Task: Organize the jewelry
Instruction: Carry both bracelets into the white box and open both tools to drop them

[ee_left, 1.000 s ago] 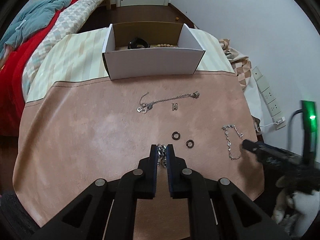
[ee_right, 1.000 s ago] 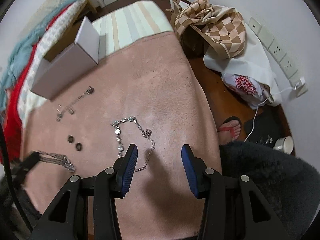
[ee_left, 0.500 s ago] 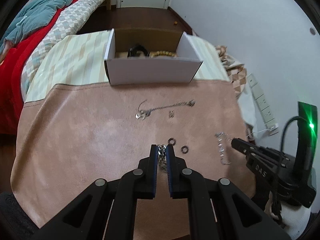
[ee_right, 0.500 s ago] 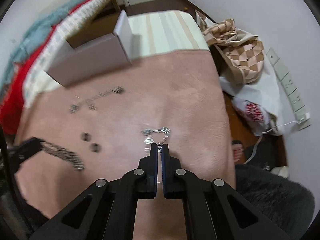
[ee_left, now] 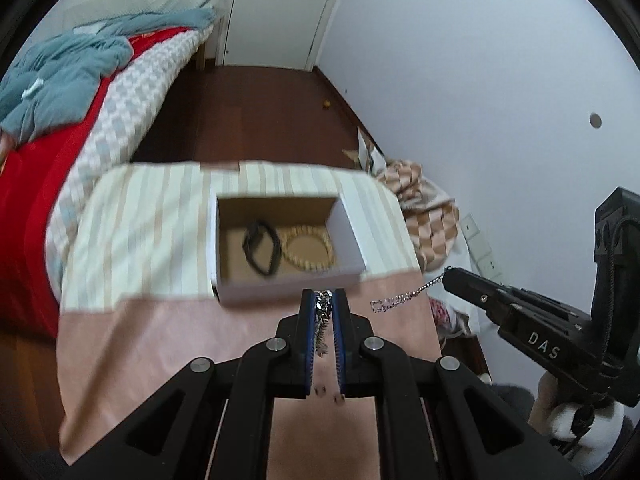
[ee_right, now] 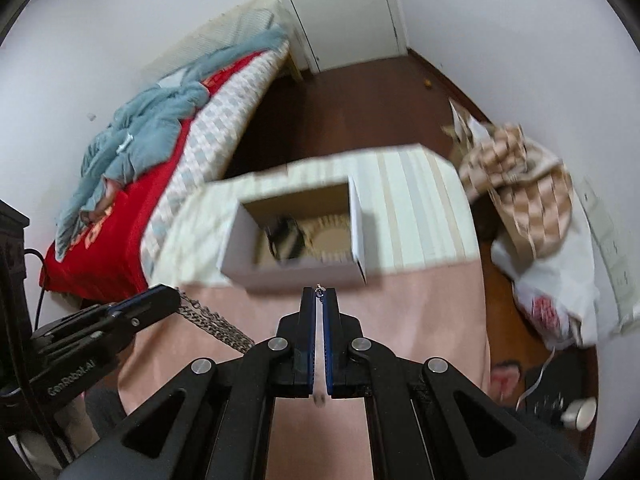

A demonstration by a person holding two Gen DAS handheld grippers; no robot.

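Above the pink cloth (ee_left: 168, 344) that covers the near part of the table, the left gripper (ee_left: 324, 298) has its two blue-lined fingers drawn nearly together, pinching a heavy silver chain (ee_left: 322, 320) whose links bunch at the fingertips and trail down the narrow gap between them; seen from the right wrist camera the same chain (ee_right: 216, 326) hangs in a slack line from the left gripper's tip (ee_right: 170, 298) toward the lower centre. The right gripper (ee_right: 319, 294) is likewise closed to a thin slit, with only a tiny piece of a fine silver bracelet (ee_right: 319, 291) showing at its tips; from the left wrist camera that bracelet (ee_left: 404, 298) dangles from the right gripper's tip (ee_left: 450, 278) in the air, its free end hanging lower to the left. Both grippers sit just short of the near wall of an open white cardboard box (ee_left: 280, 290), which rests where the pink cloth meets a striped cream cloth (ee_left: 140, 232). Inside the box lie a black band (ee_left: 260, 250) and, touching it on the right, a ring of pale beads (ee_left: 308, 250)
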